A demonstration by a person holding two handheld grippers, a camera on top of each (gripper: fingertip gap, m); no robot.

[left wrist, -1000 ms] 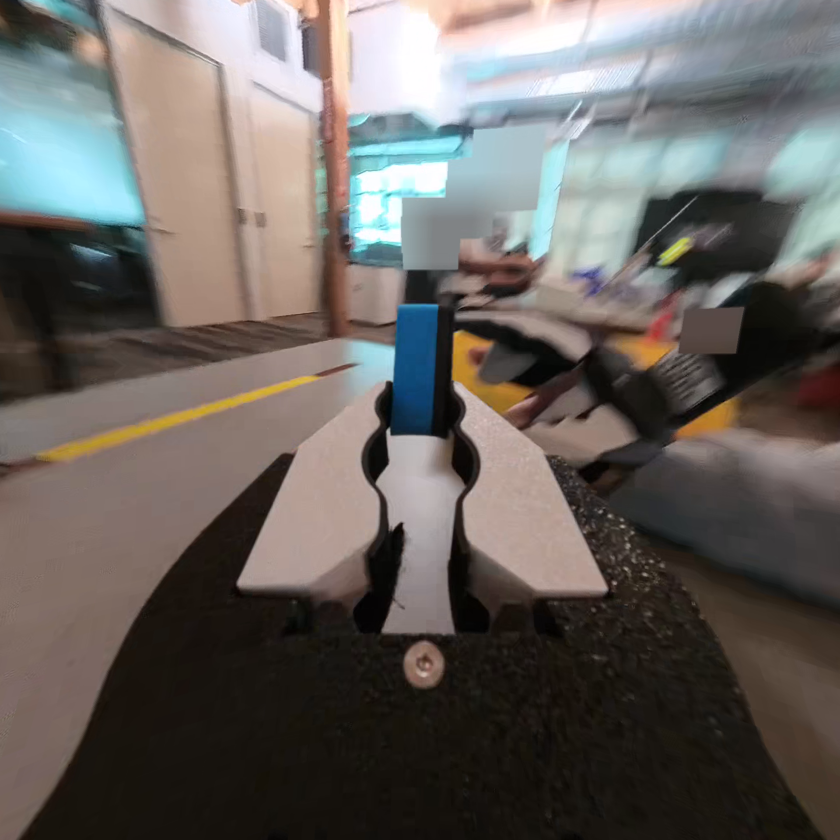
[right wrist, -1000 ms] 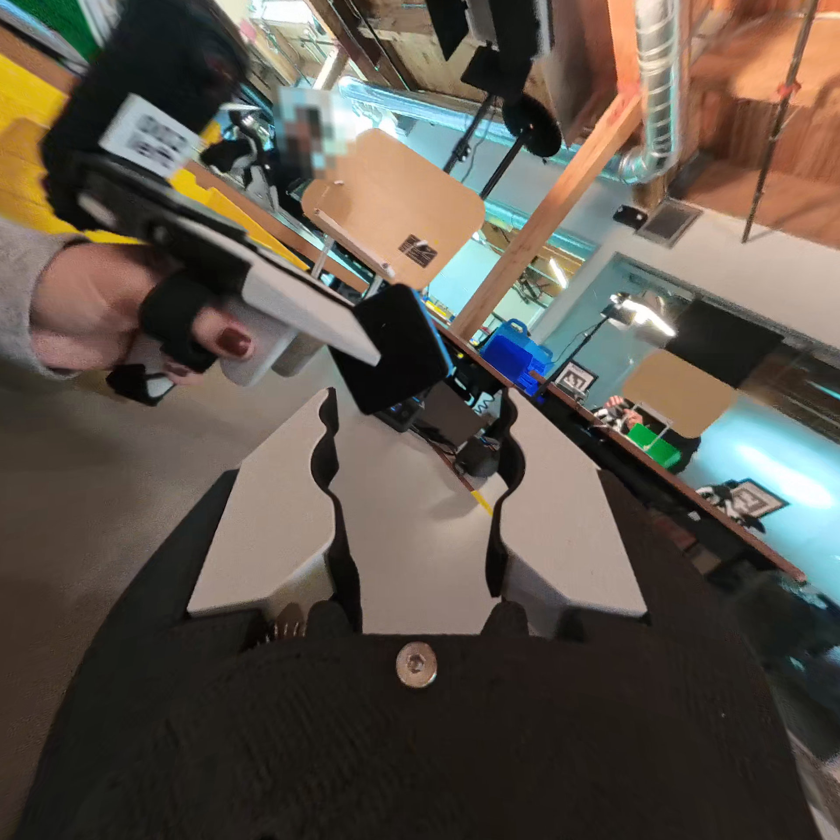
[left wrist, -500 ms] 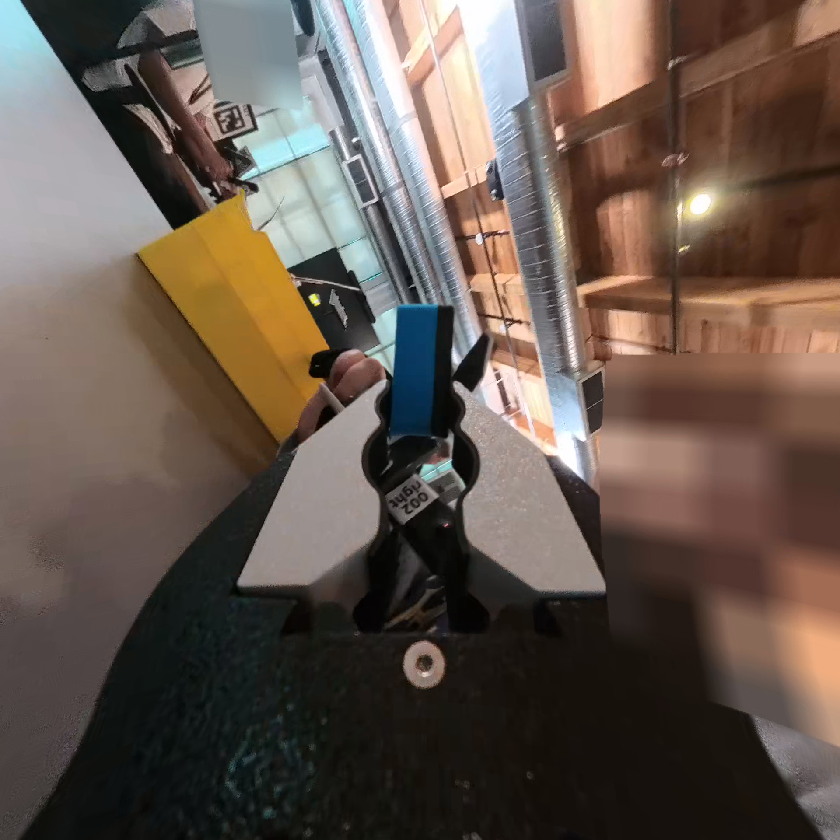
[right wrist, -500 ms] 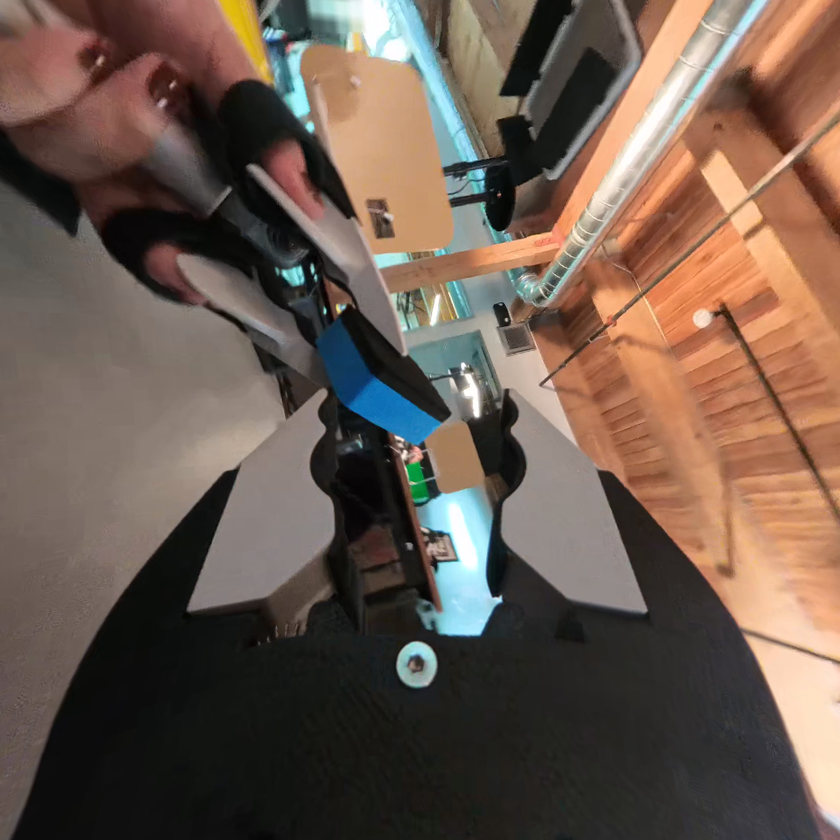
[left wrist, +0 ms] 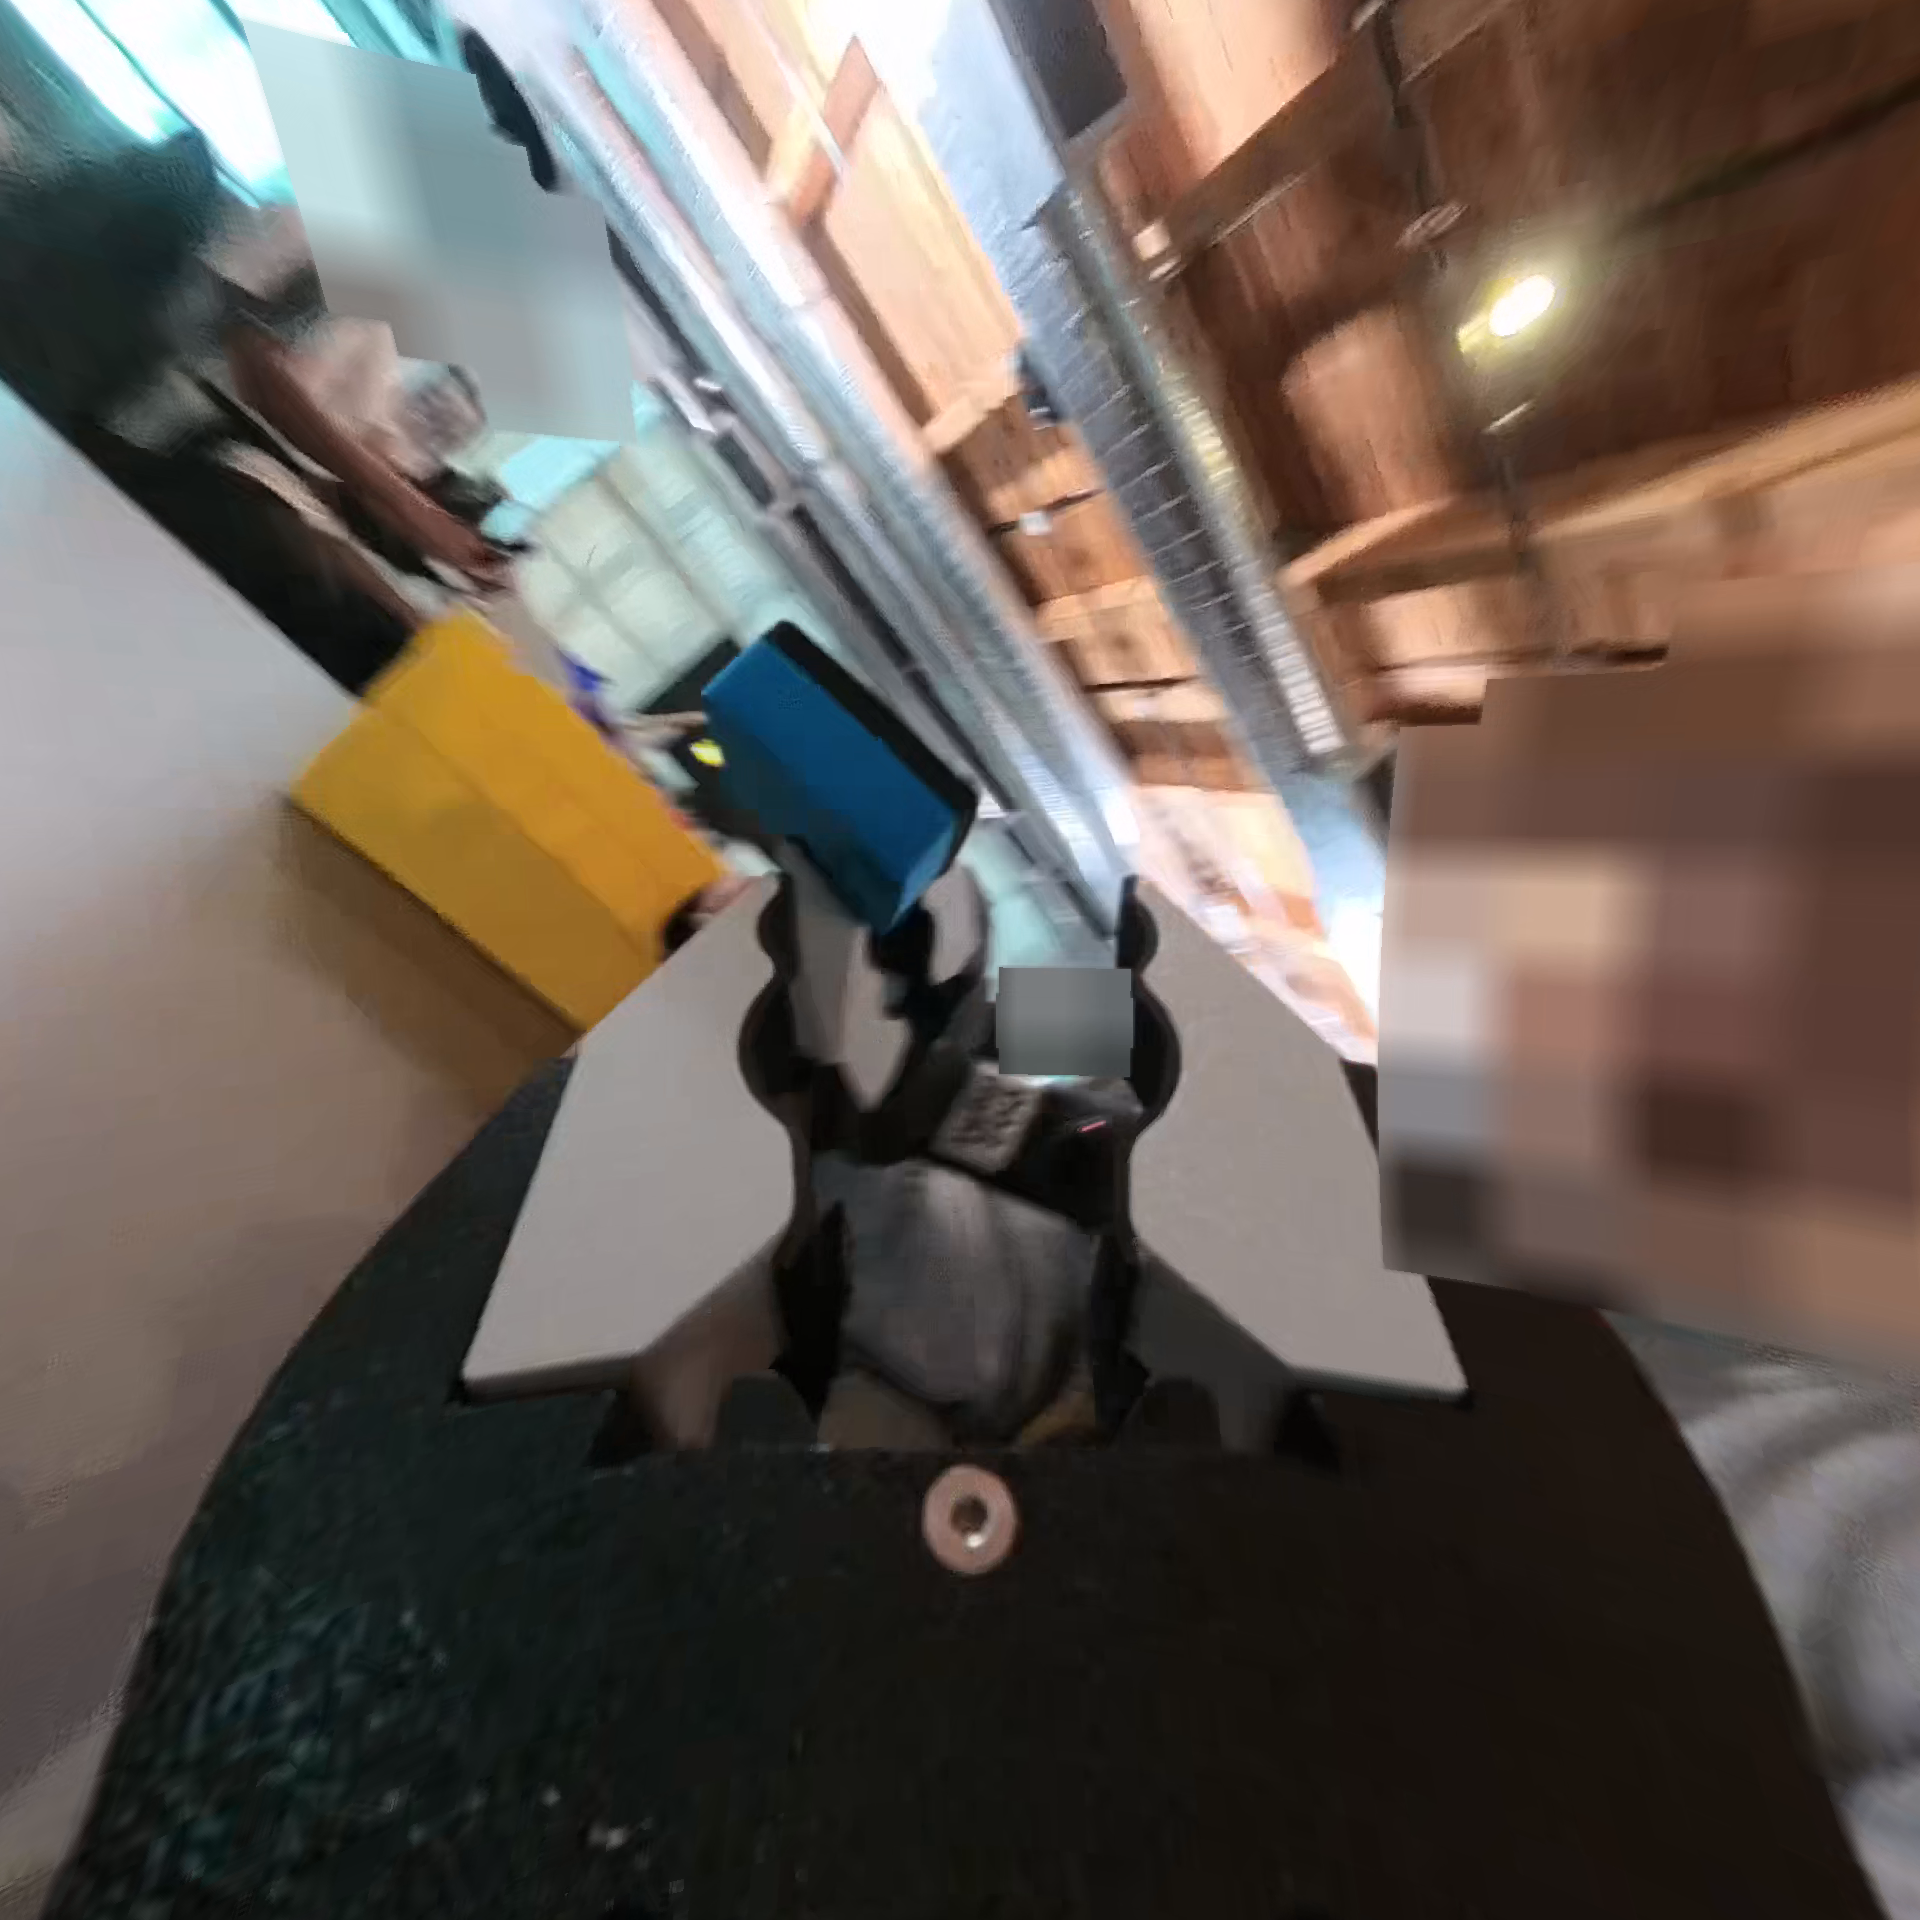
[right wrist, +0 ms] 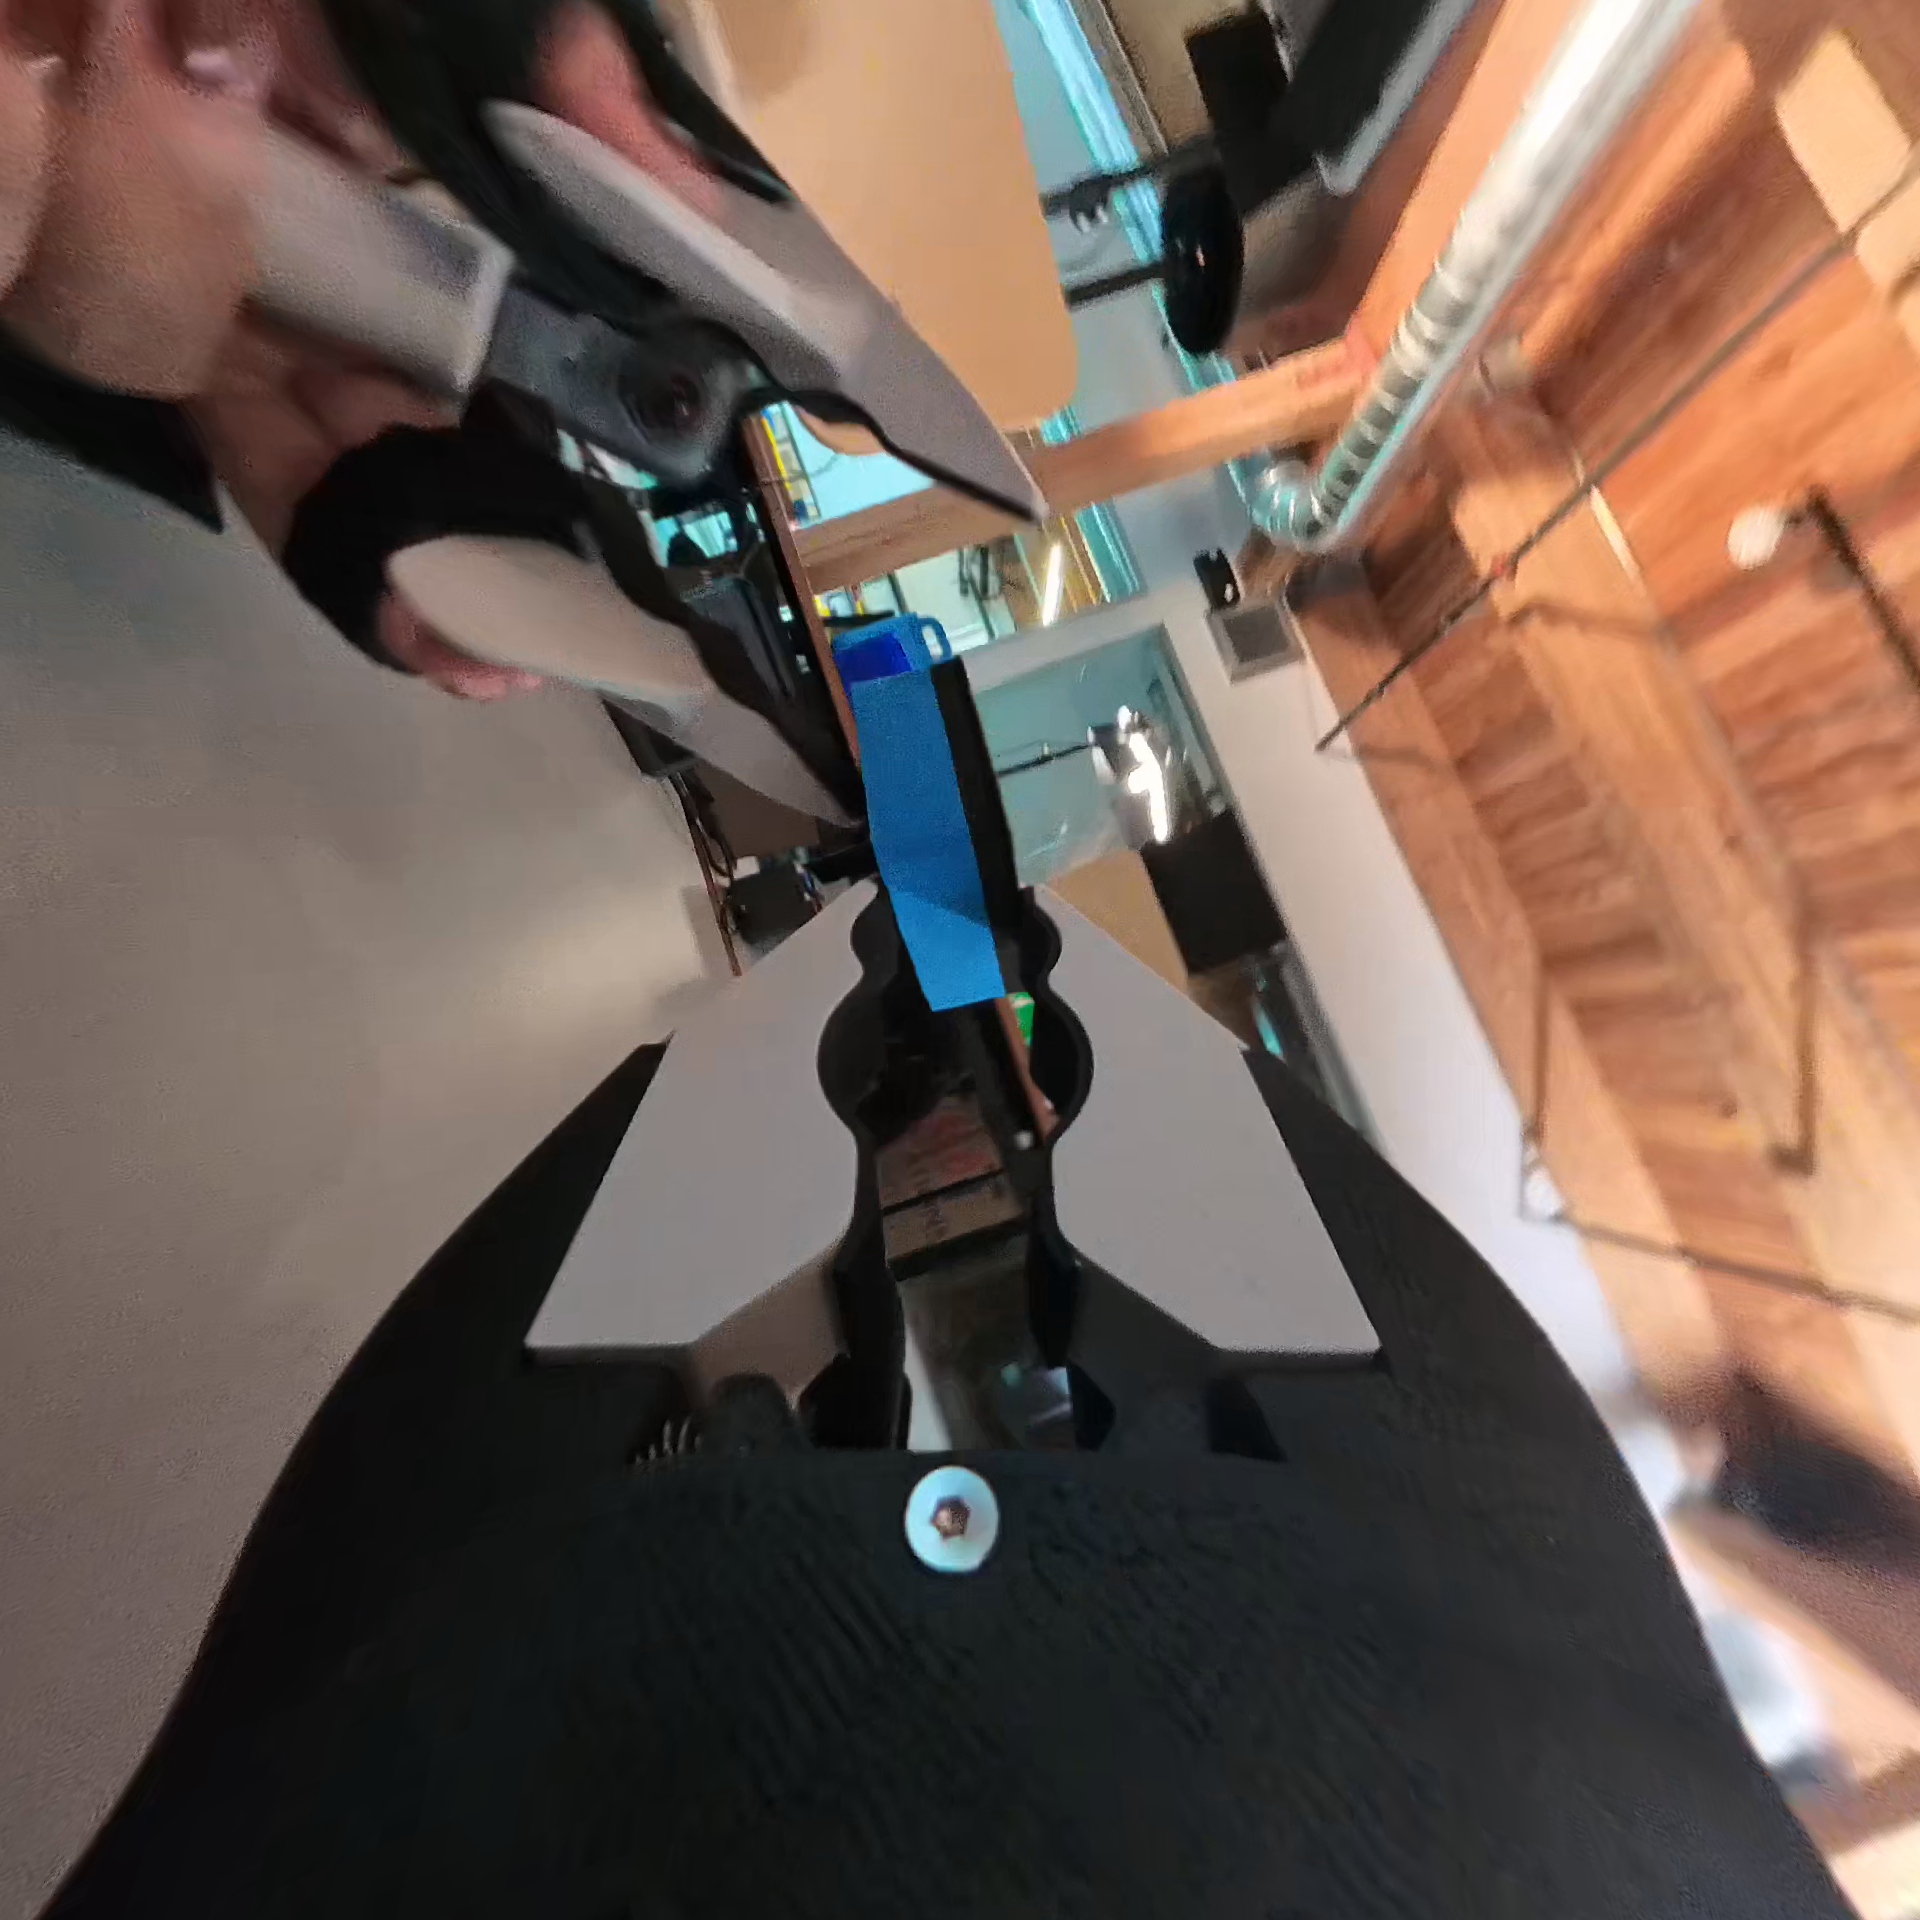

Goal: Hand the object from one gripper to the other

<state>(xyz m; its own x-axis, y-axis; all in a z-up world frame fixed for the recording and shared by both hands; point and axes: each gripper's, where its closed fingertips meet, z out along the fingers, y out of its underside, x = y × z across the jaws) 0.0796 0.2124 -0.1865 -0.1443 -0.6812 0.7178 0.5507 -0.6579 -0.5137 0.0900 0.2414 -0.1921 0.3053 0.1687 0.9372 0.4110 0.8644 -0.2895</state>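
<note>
The object is a small blue block with a black face (right wrist: 925,842). My right gripper (right wrist: 951,925) is shut on its lower end, and the block sticks out past the fingertips. My left gripper (right wrist: 940,665) shows at the upper left, held by a hand, with its grey fingers (right wrist: 790,312) spread wide on either side of the block's far end. In the left wrist view, my left gripper (left wrist: 951,904) is open and empty. The blue block (left wrist: 842,790) sits just beyond its tips, held from below by the right gripper's fingers (left wrist: 831,997).
Both grippers are raised and tilted towards the wooden ceiling with metal ducts (right wrist: 1455,260). A yellow box (left wrist: 488,821) stands on a pale surface (left wrist: 125,883) at the left. A tan board (right wrist: 914,156) hangs behind the left gripper. A person's hand (right wrist: 135,208) holds it.
My left gripper has opened and let go of the blue block. My right gripper has shut on it. Both views have swung further towards the ceiling.
</note>
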